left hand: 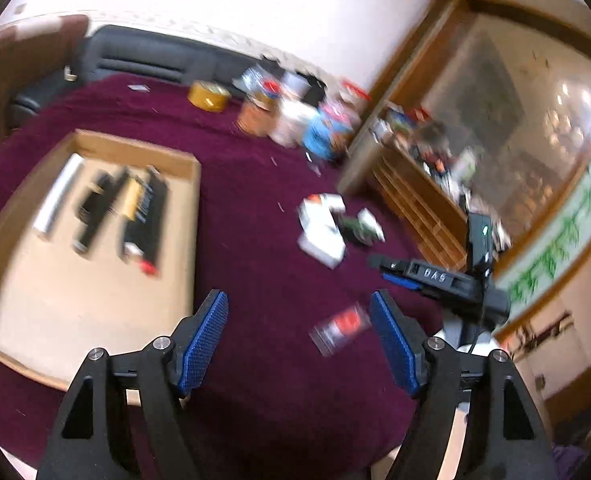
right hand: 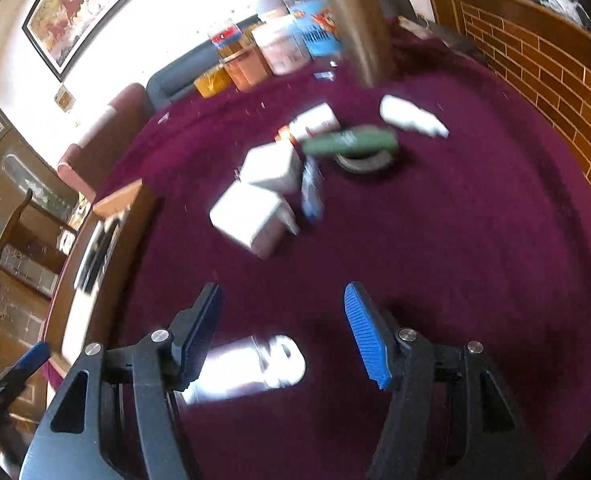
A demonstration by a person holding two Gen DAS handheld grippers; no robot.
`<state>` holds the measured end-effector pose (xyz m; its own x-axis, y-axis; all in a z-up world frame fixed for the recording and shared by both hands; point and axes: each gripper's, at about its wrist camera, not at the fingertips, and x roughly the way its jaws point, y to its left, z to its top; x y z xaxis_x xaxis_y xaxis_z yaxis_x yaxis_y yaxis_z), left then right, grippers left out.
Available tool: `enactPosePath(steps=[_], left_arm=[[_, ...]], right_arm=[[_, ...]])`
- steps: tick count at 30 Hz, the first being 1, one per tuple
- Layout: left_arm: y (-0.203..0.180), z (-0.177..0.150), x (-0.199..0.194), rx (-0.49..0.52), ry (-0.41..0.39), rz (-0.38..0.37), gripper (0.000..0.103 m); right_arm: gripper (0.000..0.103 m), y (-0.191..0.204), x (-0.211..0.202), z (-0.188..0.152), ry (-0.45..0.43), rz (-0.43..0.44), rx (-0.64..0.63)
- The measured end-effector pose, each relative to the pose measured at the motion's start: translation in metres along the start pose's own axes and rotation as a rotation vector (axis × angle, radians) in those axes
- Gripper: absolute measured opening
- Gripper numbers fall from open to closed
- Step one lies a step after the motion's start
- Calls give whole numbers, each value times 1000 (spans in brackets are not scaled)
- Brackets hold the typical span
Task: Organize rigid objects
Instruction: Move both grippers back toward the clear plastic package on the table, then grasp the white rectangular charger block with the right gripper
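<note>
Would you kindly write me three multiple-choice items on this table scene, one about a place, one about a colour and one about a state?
1. Where do the long dark items lie?
A. In the shallow wooden tray
B. On the sofa
C. Inside the wooden cabinet

2. What colour is the tablecloth?
A. Green
B. Dark maroon
C. White

3. How does the left hand-held gripper stand?
A. Shut on a white box
B. Shut with nothing in it
C. Open, with nothing gripped

Answers:
1. A, since the left wrist view shows the dark items lined up on the tray's pale floor.
2. B, since both views show a deep maroon cloth under everything.
3. C, since its blue pads stand well apart over the cloth, pressing on nothing.
</note>
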<state>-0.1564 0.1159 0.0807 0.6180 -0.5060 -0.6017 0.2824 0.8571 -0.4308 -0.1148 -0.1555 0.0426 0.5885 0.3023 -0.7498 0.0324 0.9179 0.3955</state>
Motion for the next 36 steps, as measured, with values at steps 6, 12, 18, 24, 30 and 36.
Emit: enactPosePath(steps=[6, 12, 18, 24, 30, 36], left_arm=[[-13, -18, 28, 9, 102, 41, 68], [-10, -23, 24, -14, 84, 82, 68], [0, -30, 27, -51, 97, 101, 68], [0, -32, 30, -59, 106, 88, 68], [-6, -37, 41, -34, 138, 54, 68], [-9, -41, 49, -26, 167, 35, 68]], right_arm=[[63, -6, -4, -32, 102, 233, 91], [64, 26, 40, -36, 190, 320, 118], [65, 59, 77, -13, 198, 353, 96], [64, 66, 72, 6, 197, 377, 40], [64, 30, 37, 52, -9, 140, 11], [64, 42, 64, 73, -12, 19, -105]])
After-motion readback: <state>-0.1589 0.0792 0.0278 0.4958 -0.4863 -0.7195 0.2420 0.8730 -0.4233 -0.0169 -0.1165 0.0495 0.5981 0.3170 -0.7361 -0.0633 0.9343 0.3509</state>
